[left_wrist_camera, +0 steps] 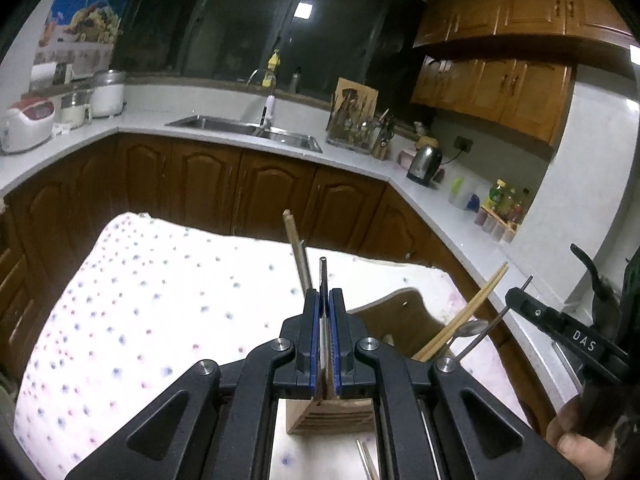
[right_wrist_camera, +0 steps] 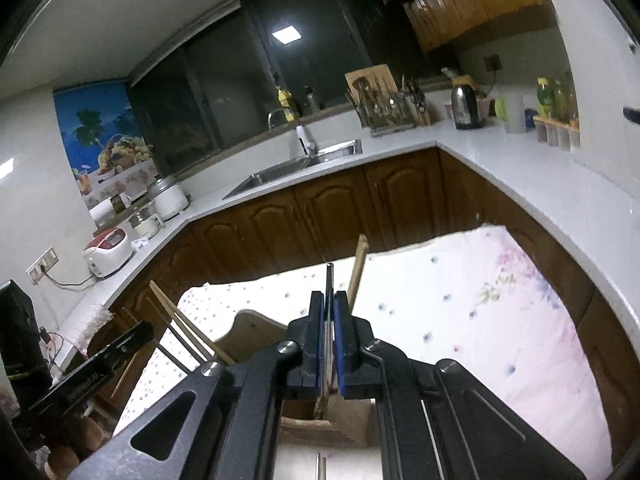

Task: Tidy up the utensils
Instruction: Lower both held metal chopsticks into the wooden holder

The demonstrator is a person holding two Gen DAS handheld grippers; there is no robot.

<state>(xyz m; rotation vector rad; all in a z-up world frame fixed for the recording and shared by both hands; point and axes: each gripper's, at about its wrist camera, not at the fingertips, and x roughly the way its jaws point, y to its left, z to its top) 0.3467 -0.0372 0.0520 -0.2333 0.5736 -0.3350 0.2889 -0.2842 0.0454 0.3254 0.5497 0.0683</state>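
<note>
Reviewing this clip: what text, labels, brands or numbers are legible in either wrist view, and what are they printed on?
"DAS": white letters on the black arm of the right gripper, seen in the left wrist view.
Printing on the left gripper arm in the right wrist view: too blurred to read.
Labels on the bottles and the panel of the rice cooker: too small to read.

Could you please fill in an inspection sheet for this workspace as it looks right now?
Surface: dotted tablecloth covers the table.
Job's things: wooden holder with chopsticks and a spoon; more chopsticks lie below.
Clutter: nothing seen.
Grippers: left gripper shut on a metal utensil; right gripper shut on a dark utensil.
Cables: kettle cord.
Surroundings: sink, kettle, rice cooker, dark window.
</note>
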